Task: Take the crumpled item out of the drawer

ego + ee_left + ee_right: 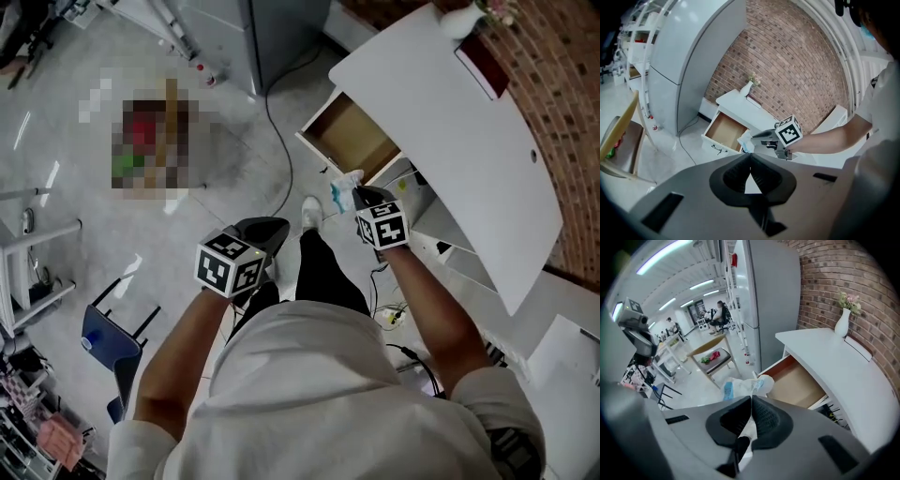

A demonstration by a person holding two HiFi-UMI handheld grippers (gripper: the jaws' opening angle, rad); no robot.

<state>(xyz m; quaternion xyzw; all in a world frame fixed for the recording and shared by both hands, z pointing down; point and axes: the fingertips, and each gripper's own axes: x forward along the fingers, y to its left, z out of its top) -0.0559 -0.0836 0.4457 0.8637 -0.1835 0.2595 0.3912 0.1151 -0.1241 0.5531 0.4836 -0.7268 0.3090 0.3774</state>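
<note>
The crumpled item [344,188] is a white wad with blue print. My right gripper [357,198] is shut on it and holds it in the air just in front of the open wooden drawer [352,134]. In the right gripper view the wad [743,386] bulges out past the closed tips, with the drawer [799,386] behind it looking bare inside. My left gripper [263,232] hangs lower, over the floor near the person's legs, jaws shut with nothing between them. In the left gripper view the right gripper [758,139], the wad [746,141] and the drawer [723,131] show ahead.
The drawer belongs to a white desk [450,122] against a brick wall [553,66], with a white vase [842,322] of flowers on top. A tall grey cabinet [689,61] stands to the left, a black cable [281,141] crosses the floor, and a wooden chair [710,357] stands further off.
</note>
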